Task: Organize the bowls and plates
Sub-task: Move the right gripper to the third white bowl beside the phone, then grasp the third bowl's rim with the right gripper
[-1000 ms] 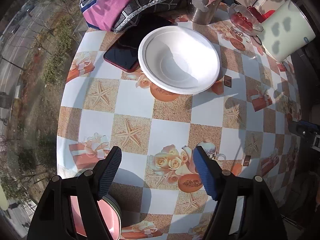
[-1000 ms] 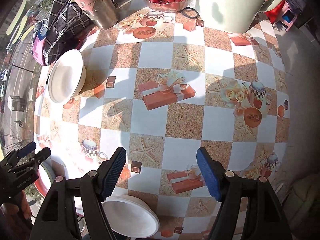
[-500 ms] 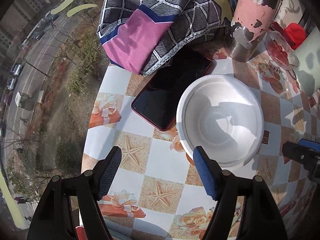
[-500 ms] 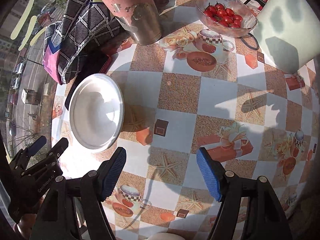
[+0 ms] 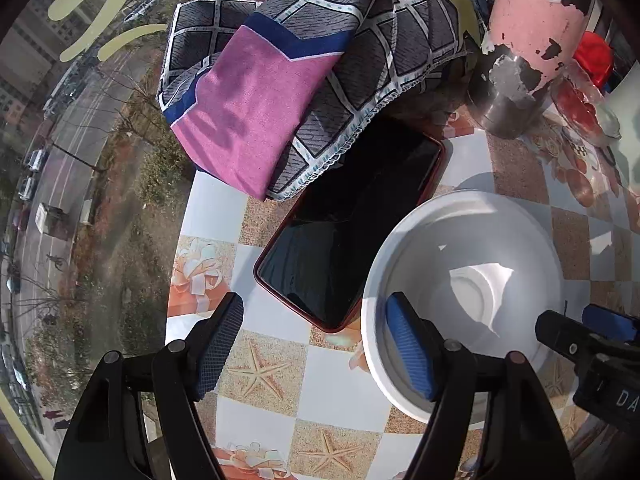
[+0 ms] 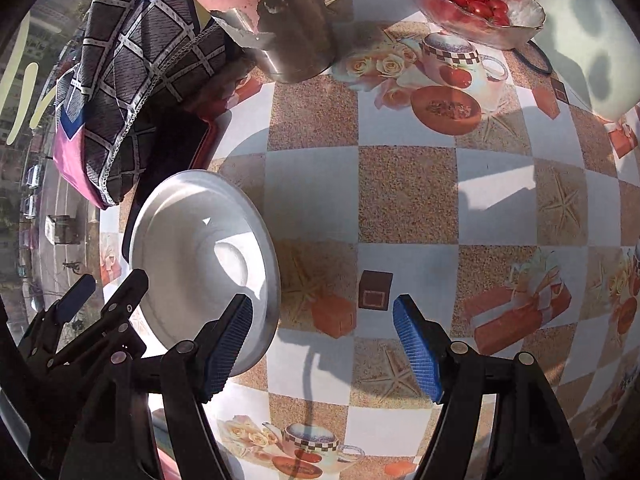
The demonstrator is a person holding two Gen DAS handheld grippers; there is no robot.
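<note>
A white bowl point(image 5: 476, 280) sits upright on the checked tablecloth, also in the right wrist view point(image 6: 200, 256). My left gripper point(image 5: 316, 348) is open, its right finger over the bowl's near rim and its left finger outside, above the cloth. My right gripper point(image 6: 324, 344) is open, its left finger against the bowl's right rim, its right finger over bare cloth. The left gripper also shows in the right wrist view point(image 6: 100, 300) at the bowl's left. The right gripper's tips show in the left wrist view point(image 5: 580, 332) at the bowl's right.
A red-cased phone point(image 5: 352, 228) lies touching the bowl's far-left side, partly under a folded checked cloth point(image 5: 320, 80). A peeling pink metal cup point(image 6: 272, 16), a glass dish of cherry tomatoes point(image 6: 472, 0) and a pale container point(image 6: 592, 40) stand behind. The table edge point(image 5: 176, 280) is at left.
Both grippers have moved forward to the white bowl, one on each side. The pink plate and the second white bowl near the table's front have dropped out of view.
</note>
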